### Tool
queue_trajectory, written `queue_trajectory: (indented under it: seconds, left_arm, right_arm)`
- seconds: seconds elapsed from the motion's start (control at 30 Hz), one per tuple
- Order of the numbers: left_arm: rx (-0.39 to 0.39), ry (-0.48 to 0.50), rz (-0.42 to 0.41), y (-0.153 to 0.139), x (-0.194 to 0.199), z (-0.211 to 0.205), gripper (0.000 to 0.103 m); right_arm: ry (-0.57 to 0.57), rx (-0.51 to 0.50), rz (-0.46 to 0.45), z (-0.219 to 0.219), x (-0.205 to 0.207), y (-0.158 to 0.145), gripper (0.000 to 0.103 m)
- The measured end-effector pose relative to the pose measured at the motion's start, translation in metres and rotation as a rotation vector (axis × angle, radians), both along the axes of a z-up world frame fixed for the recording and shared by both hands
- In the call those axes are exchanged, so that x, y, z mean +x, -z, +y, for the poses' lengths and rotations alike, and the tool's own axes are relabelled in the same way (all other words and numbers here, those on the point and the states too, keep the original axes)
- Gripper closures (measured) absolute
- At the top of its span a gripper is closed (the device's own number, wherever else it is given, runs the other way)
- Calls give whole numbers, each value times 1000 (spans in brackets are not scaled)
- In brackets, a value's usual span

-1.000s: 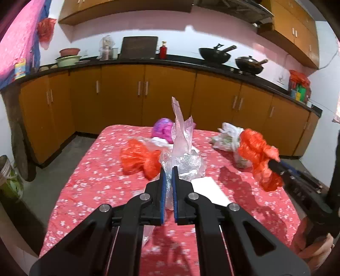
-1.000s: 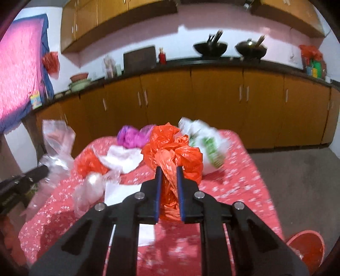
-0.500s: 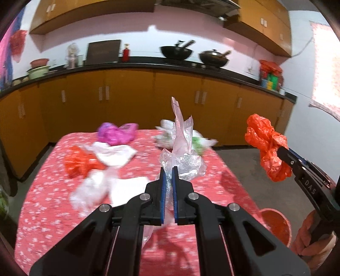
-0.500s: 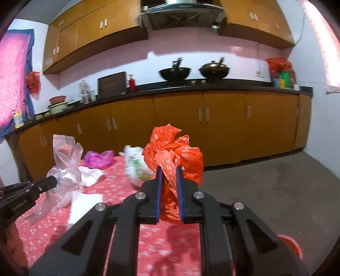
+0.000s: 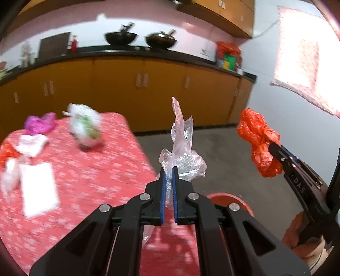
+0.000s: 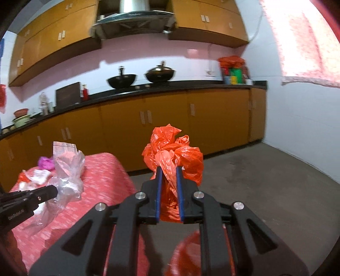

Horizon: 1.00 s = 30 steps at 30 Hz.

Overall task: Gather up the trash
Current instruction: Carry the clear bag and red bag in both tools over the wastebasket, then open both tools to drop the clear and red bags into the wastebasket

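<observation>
Home kitchen, orange cabinets (image 6: 148,118), black counter (image 6: 170,88), two woks (image 6: 121,81), range hood (image 6: 131,10)

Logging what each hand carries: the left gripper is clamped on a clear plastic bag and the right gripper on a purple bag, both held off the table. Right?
Not quite. The right gripper is clamped on an orange bag, as the right wrist view shows; the purple bag lies on the table. The left gripper does hold the clear plastic bag.

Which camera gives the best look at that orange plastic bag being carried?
The left wrist view: the orange bag shows whole there, side-on, pinched at the tip of the right claw. In the right wrist view the orange bag sits close up, but that claw's fingers cover its lower part.
</observation>
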<state>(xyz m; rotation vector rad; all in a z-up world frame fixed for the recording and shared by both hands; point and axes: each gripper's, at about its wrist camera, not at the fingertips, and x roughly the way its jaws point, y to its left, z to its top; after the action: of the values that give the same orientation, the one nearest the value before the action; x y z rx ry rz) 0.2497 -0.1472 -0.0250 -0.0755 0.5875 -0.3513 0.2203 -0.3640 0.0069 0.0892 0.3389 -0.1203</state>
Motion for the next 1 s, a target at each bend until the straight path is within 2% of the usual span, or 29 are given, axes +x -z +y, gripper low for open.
queue_trajectory:
  seconds: [0.13, 0.27, 0.47, 0.8, 1.0]
  left_arm:
    - [-7, 72, 39, 15, -3, -41, 98]
    - [18, 148, 78, 36, -6, -85, 98]
    - [61, 221, 141, 69, -7, -131, 98]
    - [105, 265, 217, 104, 7, -167, 98]
    - [107, 275, 248, 115, 19, -178, 97]
  right_arm:
    - [69, 6, 50, -41, -17, 25, 89]
    - [113, 37, 118, -75, -29, 54, 89]
    - [128, 57, 184, -102, -39, 89, 89]
    - [131, 99, 251, -117, -38, 130, 89]
    - [137, 121, 269, -126, -28, 140, 89]
